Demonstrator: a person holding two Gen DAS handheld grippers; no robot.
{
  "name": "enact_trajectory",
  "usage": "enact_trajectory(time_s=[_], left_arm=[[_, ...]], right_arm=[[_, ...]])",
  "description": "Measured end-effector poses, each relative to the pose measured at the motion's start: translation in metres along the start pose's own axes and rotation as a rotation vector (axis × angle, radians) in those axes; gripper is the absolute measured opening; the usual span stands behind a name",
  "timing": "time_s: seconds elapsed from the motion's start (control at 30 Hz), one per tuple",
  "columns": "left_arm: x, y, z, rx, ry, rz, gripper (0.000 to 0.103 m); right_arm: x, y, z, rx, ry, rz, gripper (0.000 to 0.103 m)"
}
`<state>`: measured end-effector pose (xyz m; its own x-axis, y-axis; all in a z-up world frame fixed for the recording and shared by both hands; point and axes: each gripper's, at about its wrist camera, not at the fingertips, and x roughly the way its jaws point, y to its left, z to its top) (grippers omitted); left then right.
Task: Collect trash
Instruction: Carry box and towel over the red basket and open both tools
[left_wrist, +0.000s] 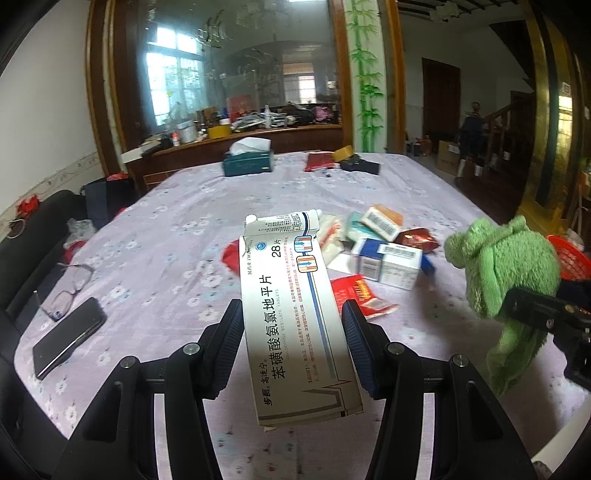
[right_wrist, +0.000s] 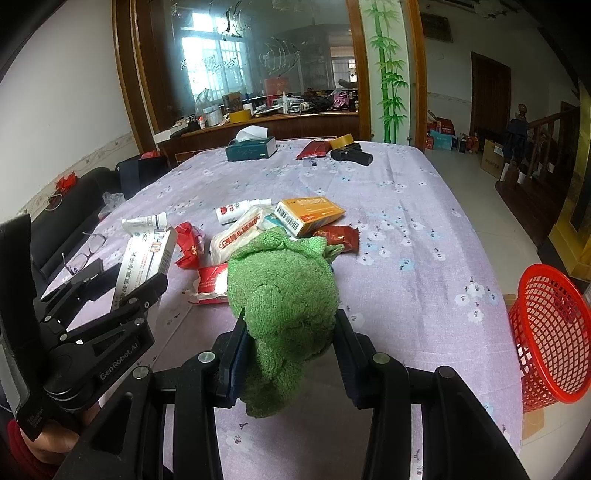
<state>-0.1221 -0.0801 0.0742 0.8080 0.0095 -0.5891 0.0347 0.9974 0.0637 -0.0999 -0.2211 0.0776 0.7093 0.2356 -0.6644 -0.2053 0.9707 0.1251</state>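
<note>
Two hand-held grippers are in view, each clamped on one thing. The left hand-held gripper (left_wrist: 291, 339) holds one white medicine carton (left_wrist: 295, 325) lengthwise between its two pads, lifted above the counter (left_wrist: 166, 229), its far flap open. The right hand-held gripper (right_wrist: 290, 345) grips one bunched green towel (right_wrist: 284, 295), also raised off the lilac floral cloth.

The remaining trash lies in one loose pile at mid-counter. In it, seen from the right wrist: one orange-and-yellow box (right_wrist: 310, 215) with a barcode, one white bottle (right_wrist: 240, 210) with a red label lying on its side, one white sachet (right_wrist: 240, 236) with red print, one dark red foil packet (right_wrist: 338, 236), and two crumpled red wrappers (right_wrist: 190, 245). The left wrist view adds two white-and-blue cartons (left_wrist: 388, 260) side by side.

One red mesh basket (right_wrist: 550, 332) stands off the near right edge of the counter, tilted.

At the far end sit one teal tissue box (right_wrist: 252, 147), one red packet (right_wrist: 314, 149), one roll of tape (right_wrist: 341, 141) and one black case (right_wrist: 352, 155). Near left lie one pair of glasses (left_wrist: 68, 290) and one black phone (left_wrist: 68, 338).
</note>
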Motion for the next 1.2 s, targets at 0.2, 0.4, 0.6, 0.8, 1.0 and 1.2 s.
enact_trajectory(time_s=[0.2, 0.4, 0.6, 0.8, 1.0, 1.2], left_arm=[[-0.006, -0.024, 0.019, 0.050, -0.005, -0.147, 0.053], [-0.001, -0.078, 0.048, 0.103, 0.057, -0.398, 0.053], [0.006, -0.168, 0.071, 0.206, 0.110, -0.589, 0.053], [0.028, -0.262, 0.083, 0.265, 0.183, -0.723, 0.053], [0.055, -0.332, 0.086, 0.305, 0.239, -0.763, 0.053], [0.062, -0.352, 0.080, 0.319, 0.256, -0.783, 0.065]], right_arm=[[-0.026, -0.038, 0.005, 0.081, -0.054, -0.039, 0.045], [-0.065, -0.103, 0.005, 0.199, -0.123, -0.128, 0.045], [-0.104, -0.197, -0.008, 0.366, -0.163, -0.228, 0.046], [-0.117, -0.274, -0.021, 0.478, -0.148, -0.294, 0.045], [-0.120, -0.316, -0.032, 0.553, -0.127, -0.304, 0.046], [-0.124, -0.331, -0.036, 0.570, -0.129, -0.316, 0.057]])
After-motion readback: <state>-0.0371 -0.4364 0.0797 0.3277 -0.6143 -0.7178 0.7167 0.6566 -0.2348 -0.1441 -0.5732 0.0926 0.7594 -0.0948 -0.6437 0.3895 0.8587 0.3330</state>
